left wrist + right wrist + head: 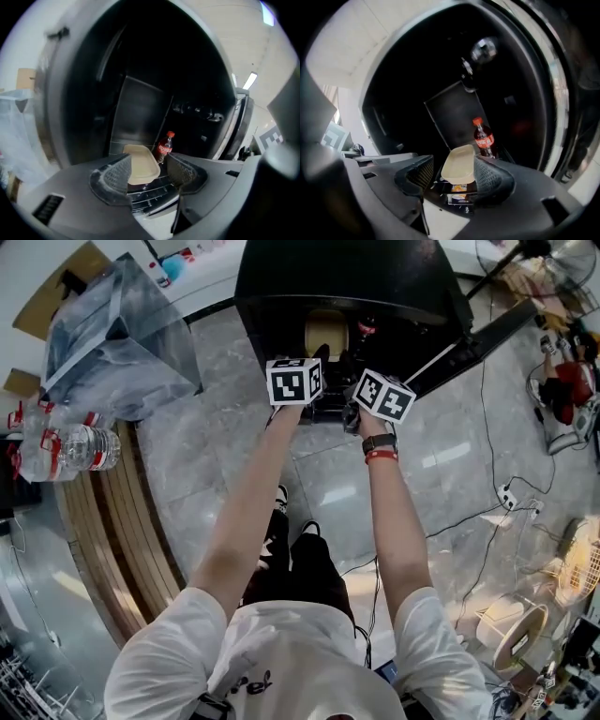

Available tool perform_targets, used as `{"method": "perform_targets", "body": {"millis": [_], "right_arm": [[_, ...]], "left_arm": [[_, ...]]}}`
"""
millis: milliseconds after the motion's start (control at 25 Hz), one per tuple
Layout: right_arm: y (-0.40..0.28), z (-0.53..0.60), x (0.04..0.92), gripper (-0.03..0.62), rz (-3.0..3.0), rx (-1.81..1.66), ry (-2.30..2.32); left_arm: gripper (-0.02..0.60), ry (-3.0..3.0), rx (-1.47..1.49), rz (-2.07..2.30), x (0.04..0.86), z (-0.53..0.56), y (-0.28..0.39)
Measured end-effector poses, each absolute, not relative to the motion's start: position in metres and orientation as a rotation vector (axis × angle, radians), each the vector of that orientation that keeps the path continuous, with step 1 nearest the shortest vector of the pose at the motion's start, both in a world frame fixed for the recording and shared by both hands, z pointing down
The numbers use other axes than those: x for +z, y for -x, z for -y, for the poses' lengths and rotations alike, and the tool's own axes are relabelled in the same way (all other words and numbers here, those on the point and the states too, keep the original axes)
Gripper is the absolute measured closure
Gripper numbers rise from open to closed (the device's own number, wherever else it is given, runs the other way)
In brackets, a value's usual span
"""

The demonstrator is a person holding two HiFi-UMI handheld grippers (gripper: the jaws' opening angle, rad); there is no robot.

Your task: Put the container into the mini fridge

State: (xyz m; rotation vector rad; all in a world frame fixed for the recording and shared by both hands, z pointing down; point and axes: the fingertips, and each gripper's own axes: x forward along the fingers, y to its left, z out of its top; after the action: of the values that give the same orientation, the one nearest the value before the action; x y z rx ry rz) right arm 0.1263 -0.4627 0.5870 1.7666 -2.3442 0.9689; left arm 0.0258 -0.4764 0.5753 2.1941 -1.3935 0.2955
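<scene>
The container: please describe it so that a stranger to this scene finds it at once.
Look into the open black fridge on the floor. Inside lies the container, a shallow beige tray with rounded corners. The bottle beside it is dark, upright and red-capped.

One container [140, 164], one cola bottle [164, 146], one mini fridge [347, 277], one wristwatch [379, 442].

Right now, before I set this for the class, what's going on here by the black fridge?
A person stands over an open mini fridge, holding a left gripper and a right gripper at its opening. A beige container sits on a shelf inside, beside a cola bottle. Both grippers' jaws stand apart, framing the container from the front, and neither is clamped on it. The container looks placed; the fridge door is not yet shut.
</scene>
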Motion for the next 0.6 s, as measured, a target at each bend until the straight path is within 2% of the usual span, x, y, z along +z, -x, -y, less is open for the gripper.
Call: {"method": "perform_targets", "body": {"millis": [600], "right_arm": [[-0.105,0.385,0.468,0.333,2.415,0.771,-1.709]], "left_arm": [[0.371,-2.243,0.298,1.475,0.462,0.387,0.007]]}}
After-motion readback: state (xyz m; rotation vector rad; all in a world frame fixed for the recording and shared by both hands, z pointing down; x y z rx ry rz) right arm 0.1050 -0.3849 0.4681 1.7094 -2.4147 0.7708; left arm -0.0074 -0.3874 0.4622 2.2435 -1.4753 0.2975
